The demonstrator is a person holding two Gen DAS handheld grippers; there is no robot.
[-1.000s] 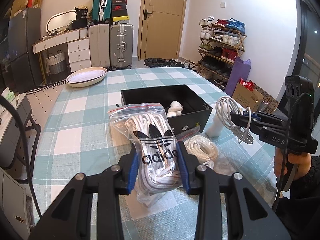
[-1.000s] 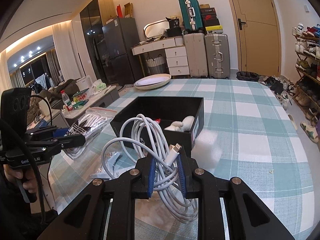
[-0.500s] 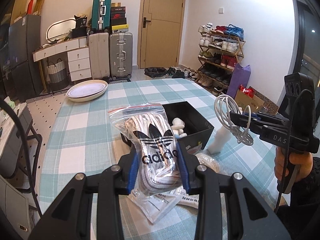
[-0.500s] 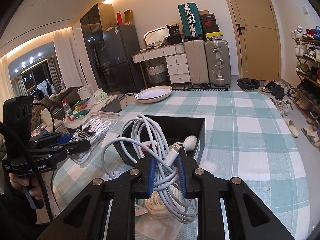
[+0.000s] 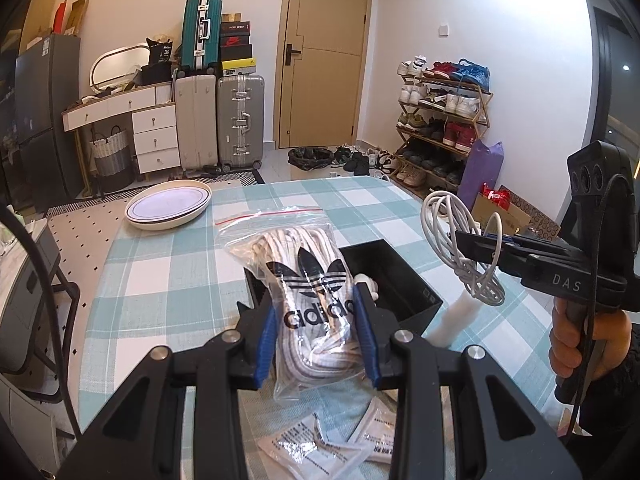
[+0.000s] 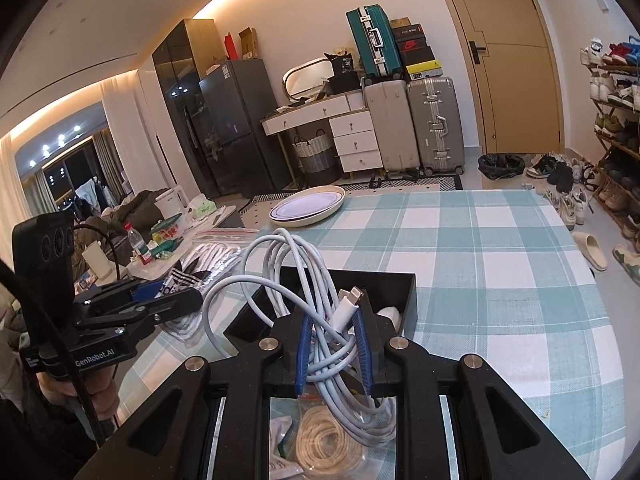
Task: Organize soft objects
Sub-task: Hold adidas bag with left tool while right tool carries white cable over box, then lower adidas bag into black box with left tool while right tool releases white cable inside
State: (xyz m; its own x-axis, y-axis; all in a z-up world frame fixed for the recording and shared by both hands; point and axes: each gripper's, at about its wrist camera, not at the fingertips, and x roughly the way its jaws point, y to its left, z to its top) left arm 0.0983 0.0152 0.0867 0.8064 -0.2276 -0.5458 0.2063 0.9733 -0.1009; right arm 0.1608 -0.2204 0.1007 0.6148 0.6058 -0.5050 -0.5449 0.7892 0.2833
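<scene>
My left gripper (image 5: 320,334) is shut on a clear zip bag of white laces with a black adidas logo (image 5: 306,280) and holds it in the air above the table, in front of the open black box (image 5: 394,276). My right gripper (image 6: 334,350) is shut on a coiled white charging cable (image 6: 288,276), lifted above the near side of the black box (image 6: 376,284). The cable also shows in the left wrist view (image 5: 448,232). A white soft item (image 6: 390,314) lies in the box. A bagged coil of cream cord (image 6: 332,436) lies on the table under the right gripper.
A checked teal-and-white cloth (image 6: 500,256) covers the table. A stack of white plates (image 5: 168,205) sits at the far left. Flat plastic packets (image 5: 324,446) lie near the front edge. A white object (image 5: 458,318) stands right of the box.
Both grippers have risen with their loads. The lace bag has left the table and now hangs in front of the box. The cable has lifted higher above the box.
</scene>
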